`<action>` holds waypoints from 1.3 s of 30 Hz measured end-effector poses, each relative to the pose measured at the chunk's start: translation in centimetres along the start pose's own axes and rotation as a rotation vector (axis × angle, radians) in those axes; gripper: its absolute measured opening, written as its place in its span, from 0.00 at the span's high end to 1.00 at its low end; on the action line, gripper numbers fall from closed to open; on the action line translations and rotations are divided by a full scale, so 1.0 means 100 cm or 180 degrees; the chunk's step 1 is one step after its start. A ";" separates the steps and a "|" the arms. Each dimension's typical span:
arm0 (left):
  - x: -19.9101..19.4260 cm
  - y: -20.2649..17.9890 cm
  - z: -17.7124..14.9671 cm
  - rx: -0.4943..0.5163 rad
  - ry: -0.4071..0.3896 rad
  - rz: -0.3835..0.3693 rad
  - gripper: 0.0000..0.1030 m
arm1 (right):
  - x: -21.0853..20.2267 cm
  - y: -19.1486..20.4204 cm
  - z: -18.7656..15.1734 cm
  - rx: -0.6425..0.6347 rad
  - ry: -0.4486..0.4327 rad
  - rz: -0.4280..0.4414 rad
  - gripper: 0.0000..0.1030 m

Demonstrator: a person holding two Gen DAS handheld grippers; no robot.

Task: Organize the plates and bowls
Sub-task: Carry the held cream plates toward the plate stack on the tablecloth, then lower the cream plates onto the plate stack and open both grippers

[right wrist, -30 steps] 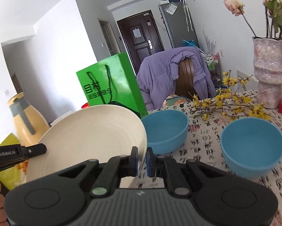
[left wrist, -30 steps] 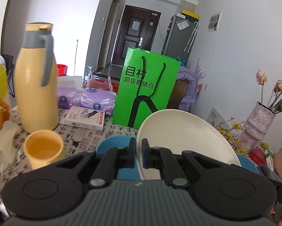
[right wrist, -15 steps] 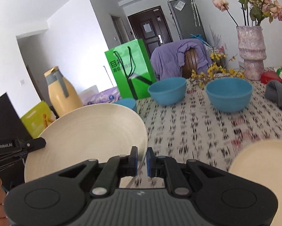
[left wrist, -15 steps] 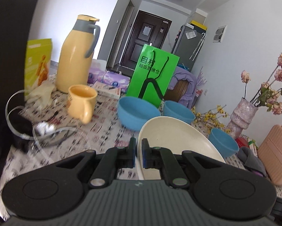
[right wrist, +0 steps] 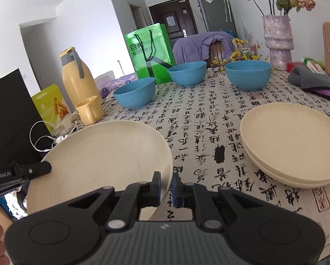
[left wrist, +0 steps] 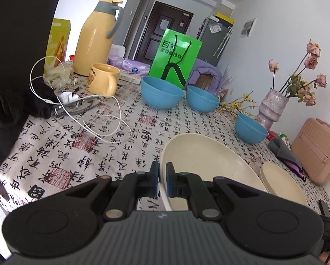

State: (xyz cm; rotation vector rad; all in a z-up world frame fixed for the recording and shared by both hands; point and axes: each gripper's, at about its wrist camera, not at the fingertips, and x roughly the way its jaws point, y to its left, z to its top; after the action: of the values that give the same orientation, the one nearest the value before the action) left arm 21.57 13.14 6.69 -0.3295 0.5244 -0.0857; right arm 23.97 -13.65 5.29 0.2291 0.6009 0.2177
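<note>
White characters are printed on the green paper bag (left wrist: 176, 59): a large "目村" with a smaller line beneath, too blurred to read with certainty. The left gripper (right wrist: 21, 173), seen from the right wrist view, bears "GenRobot.AI" in white. The tablecloth (right wrist: 209, 119) carries black calligraphy and red seal stamps, not legible. Markings on the yellow-green packet (left wrist: 57, 42) cannot be read.

The left gripper (left wrist: 162, 180) pinches a cream round plate's (left wrist: 209, 165) rim above the calligraphy-print tablecloth (left wrist: 76, 145); three blue bowls (left wrist: 161, 92) sit beyond.
</note>
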 end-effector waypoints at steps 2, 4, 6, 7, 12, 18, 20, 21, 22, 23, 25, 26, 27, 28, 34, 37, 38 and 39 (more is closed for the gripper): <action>0.001 -0.003 -0.001 0.0023 0.0011 0.0004 0.94 | -0.001 -0.001 -0.002 0.0014 -0.0026 -0.0015 0.91; 0.002 -0.006 -0.001 0.0020 0.0020 0.0007 0.94 | -0.001 -0.003 -0.003 0.0015 -0.0034 -0.0025 0.91; 0.003 -0.008 -0.001 0.0014 0.0014 -0.0002 0.94 | -0.001 -0.005 -0.002 0.0018 -0.0037 -0.0021 0.91; 0.003 -0.008 0.000 0.0000 0.0025 -0.0004 0.94 | -0.001 -0.006 -0.002 0.0017 -0.0042 -0.0017 0.91; 0.011 -0.018 0.000 -0.0018 0.0043 -0.0006 0.93 | -0.002 -0.012 0.003 -0.0039 -0.0079 -0.0025 0.91; 0.025 -0.043 0.001 0.0070 0.0105 -0.0037 0.93 | 0.000 -0.035 0.015 -0.0008 -0.0103 -0.0059 0.91; 0.033 -0.054 0.002 0.0092 0.0137 -0.0067 0.93 | 0.000 -0.045 0.020 0.0016 -0.0117 -0.0086 0.91; 0.036 -0.059 0.003 0.0103 0.0144 -0.0079 0.93 | 0.000 -0.050 0.022 0.0029 -0.0125 -0.0099 0.91; 0.040 -0.064 0.003 0.0120 0.0152 -0.0095 0.93 | 0.000 -0.055 0.024 0.0044 -0.0137 -0.0113 0.91; 0.046 -0.071 0.004 0.0135 0.0166 -0.0112 0.93 | 0.000 -0.061 0.026 0.0058 -0.0144 -0.0128 0.91; 0.055 -0.084 0.005 0.0166 0.0194 -0.0141 0.93 | -0.001 -0.074 0.030 0.0108 -0.0159 -0.0154 0.91; 0.058 -0.091 0.005 0.0193 0.0199 -0.0158 0.93 | -0.002 -0.082 0.032 0.0136 -0.0168 -0.0168 0.91; 0.062 -0.098 0.005 0.0221 0.0204 -0.0177 0.93 | -0.003 -0.088 0.033 0.0156 -0.0180 -0.0184 0.91; 0.066 -0.106 0.006 0.0251 0.0211 -0.0201 0.93 | -0.003 -0.096 0.036 0.0184 -0.0197 -0.0202 0.91; 0.091 -0.144 0.002 0.0381 0.0309 -0.0305 0.93 | -0.003 -0.140 0.047 0.0326 -0.0248 -0.0315 0.91; 0.103 -0.160 -0.003 0.0430 0.0381 -0.0330 0.93 | -0.001 -0.159 0.049 0.0395 -0.0241 -0.0382 0.91; 0.106 -0.164 -0.004 0.0447 0.0403 -0.0341 0.93 | 0.000 -0.165 0.050 0.0417 -0.0235 -0.0399 0.91; 0.110 -0.167 -0.005 0.0462 0.0423 -0.0355 0.93 | 0.001 -0.170 0.050 0.0442 -0.0230 -0.0413 0.91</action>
State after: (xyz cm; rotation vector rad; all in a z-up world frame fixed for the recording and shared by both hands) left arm 30.83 -4.55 6.54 -0.2119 0.6279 -0.2537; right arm 29.21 -30.58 4.57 0.3295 0.5576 0.0420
